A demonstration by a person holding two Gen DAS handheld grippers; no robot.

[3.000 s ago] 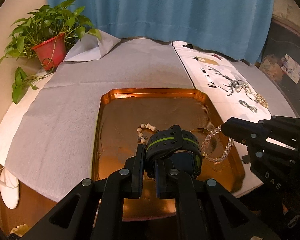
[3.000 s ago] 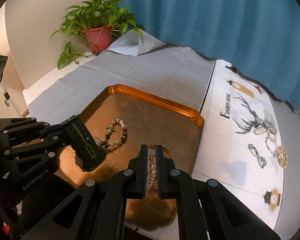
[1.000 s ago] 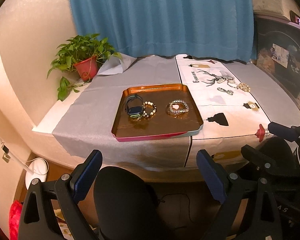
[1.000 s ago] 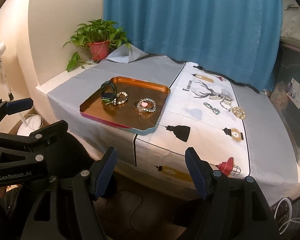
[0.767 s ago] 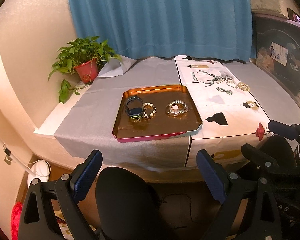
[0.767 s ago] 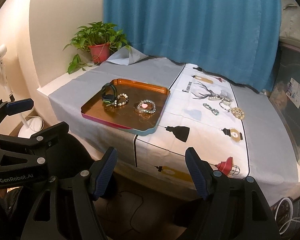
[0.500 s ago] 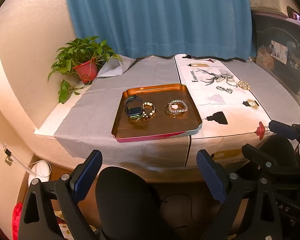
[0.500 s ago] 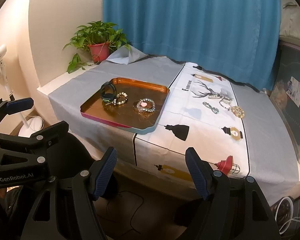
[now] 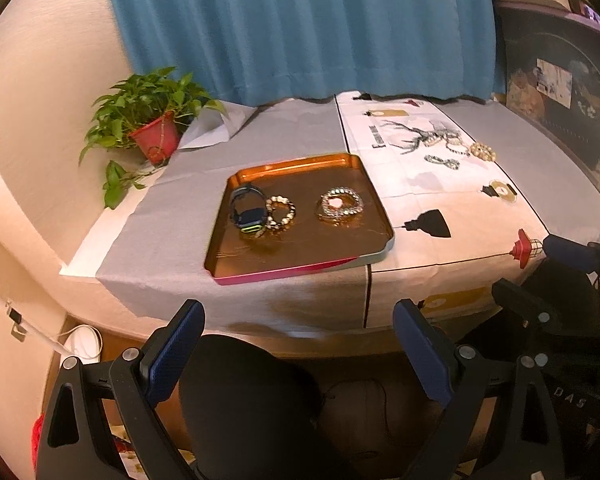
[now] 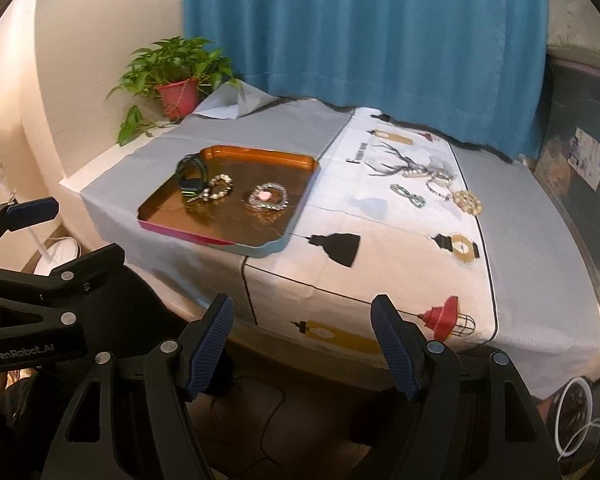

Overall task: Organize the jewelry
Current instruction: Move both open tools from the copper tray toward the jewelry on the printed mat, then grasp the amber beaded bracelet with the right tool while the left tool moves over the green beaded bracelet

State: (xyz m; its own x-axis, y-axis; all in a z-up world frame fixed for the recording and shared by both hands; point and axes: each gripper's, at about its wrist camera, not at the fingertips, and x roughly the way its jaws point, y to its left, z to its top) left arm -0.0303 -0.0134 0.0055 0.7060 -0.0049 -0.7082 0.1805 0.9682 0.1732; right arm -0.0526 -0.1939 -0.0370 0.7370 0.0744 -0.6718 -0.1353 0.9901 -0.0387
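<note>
A copper tray (image 9: 356,170) (image 10: 156,204) sits near the table's front edge. In it lie a dark watch with a green-edged band (image 9: 247,210) (image 10: 191,178), a pale bead bracelet (image 9: 281,211) (image 10: 219,185) and a clear bead bracelet around a pink piece (image 9: 340,205) (image 10: 267,197). More jewelry (image 9: 456,148) (image 10: 432,184) lies on the printed runner to the right. My left gripper (image 9: 298,342) and right gripper (image 10: 303,338) both hang open and empty below the table's front edge, well back from the tray.
A potted plant (image 9: 152,128) (image 10: 178,80) stands at the table's back left corner. A blue curtain (image 9: 300,28) hangs behind. The grey cloth (image 9: 172,236) and printed runner (image 10: 400,248) drape over the front edge. A dark rounded shape (image 9: 248,400) sits below the left gripper.
Three seconds ago both grippers were over the tray, shut on the watch and the clear bracelet; now those lie in the tray. Over the last second the right view shifted slightly; the left stayed put.
</note>
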